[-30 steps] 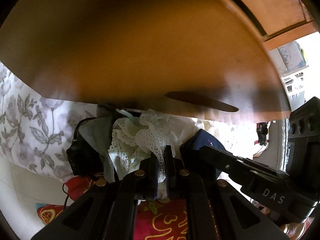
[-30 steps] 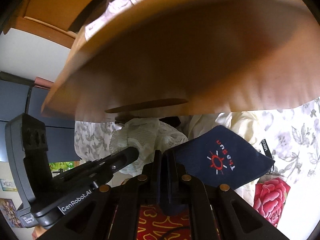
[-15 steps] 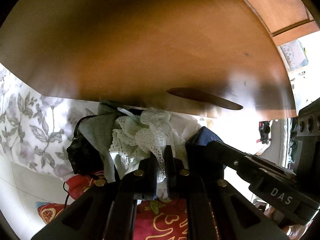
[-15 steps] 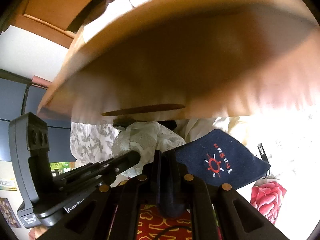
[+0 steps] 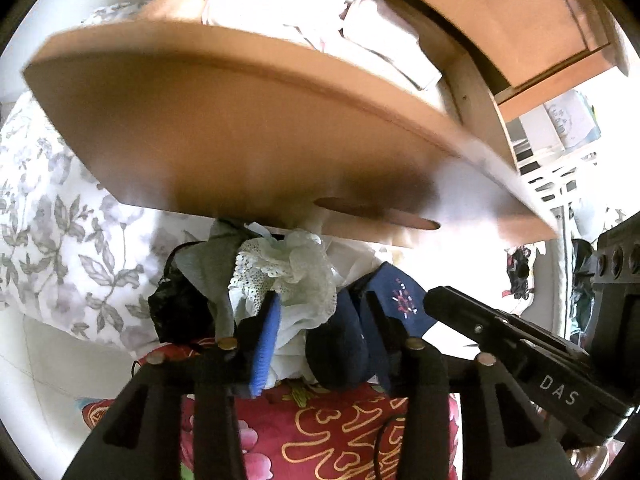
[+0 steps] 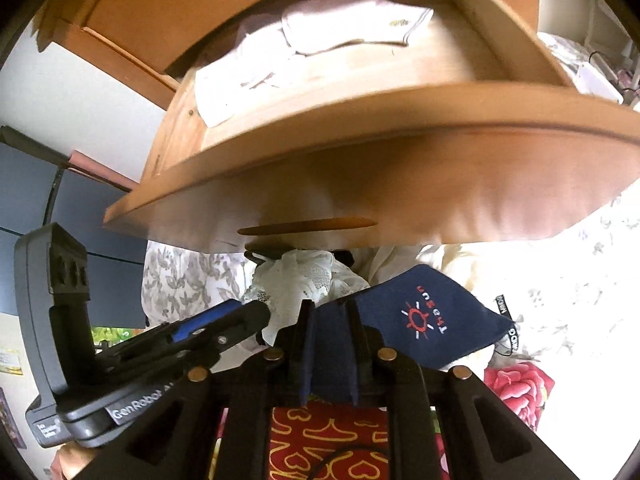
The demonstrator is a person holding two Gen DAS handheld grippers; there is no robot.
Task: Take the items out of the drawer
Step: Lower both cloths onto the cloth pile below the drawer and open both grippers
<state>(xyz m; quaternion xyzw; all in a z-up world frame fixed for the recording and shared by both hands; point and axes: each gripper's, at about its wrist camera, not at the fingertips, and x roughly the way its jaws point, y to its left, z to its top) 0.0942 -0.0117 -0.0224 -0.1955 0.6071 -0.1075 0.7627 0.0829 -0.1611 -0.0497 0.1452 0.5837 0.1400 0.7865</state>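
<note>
Mid-unloading: left gripper (image 5: 320, 316) jaws apart around white lace garment (image 5: 296, 268), right gripper (image 6: 330, 320) clamped on navy pouch (image 6: 424, 316); next, back to open drawer (image 6: 360, 120) for folded whites.

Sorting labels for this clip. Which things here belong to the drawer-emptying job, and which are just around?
Job: open wooden drawer, folded white cloths inside, white lace garment, navy cloth, left gripper, right gripper.
Around: floral bedsheet, red patterned fabric.

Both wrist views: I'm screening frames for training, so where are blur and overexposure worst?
Left wrist: the drawer front is smeared at its right edge, and the window side behind is blown out. Right wrist: the drawer front is soft, and the floral bedding at right washes to white.
</note>
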